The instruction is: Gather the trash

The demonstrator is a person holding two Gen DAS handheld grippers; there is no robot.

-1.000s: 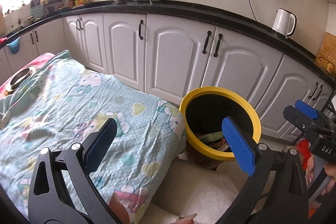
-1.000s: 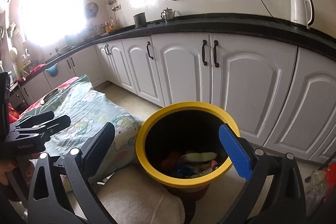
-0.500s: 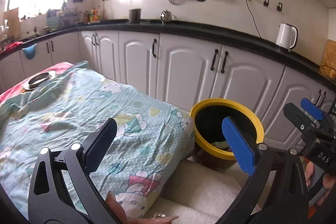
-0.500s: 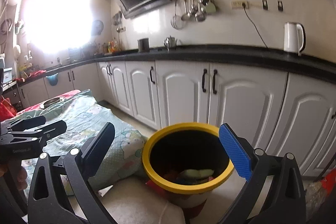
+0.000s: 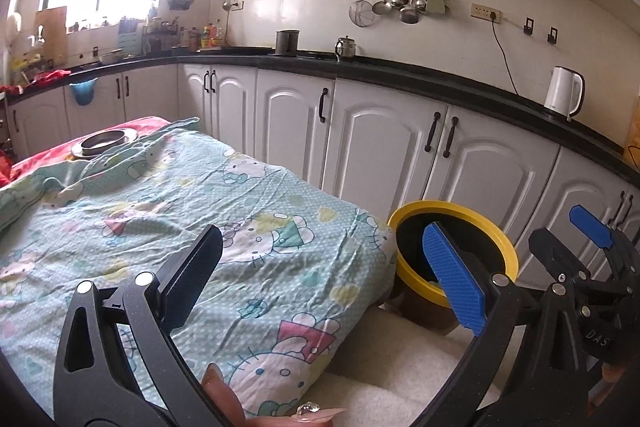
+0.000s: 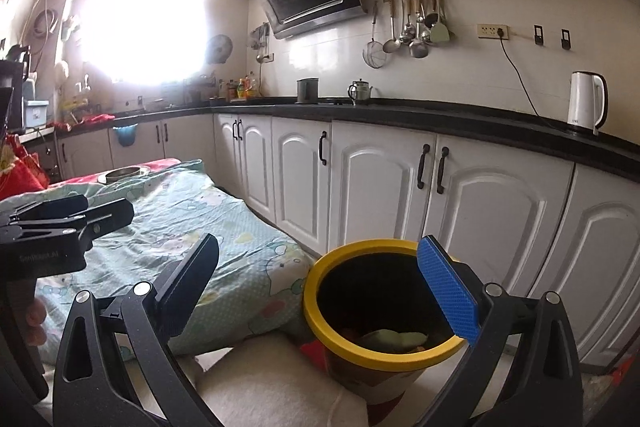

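1. On the far left, a shallow round metal dish sits at the far end of the wrinkled pale-green cartoon-print cloth. No loose rubbish shows on the cloth, so a sweep there could snag the fabric and drag the dish off.
2. The left gripper, black-framed with one black and one blue pad, hangs above the cloth with its fingers spread wide and nothing between them. A careless closing here would probably pinch cloth, not trash.
3. The round yellow-rimmed dark bin stands on the floor just beside the cloth's overhanging corner, in front of the white panelled cabinets. The trash lies inside it: something pale green among darker scraps.
4. The right gripper hovers over the bin's mouth, fingers equally wide apart and empty. Its blue pad crosses the rim in this view; dropped lower, it could knock the rim, tip the bin and spill its contents.
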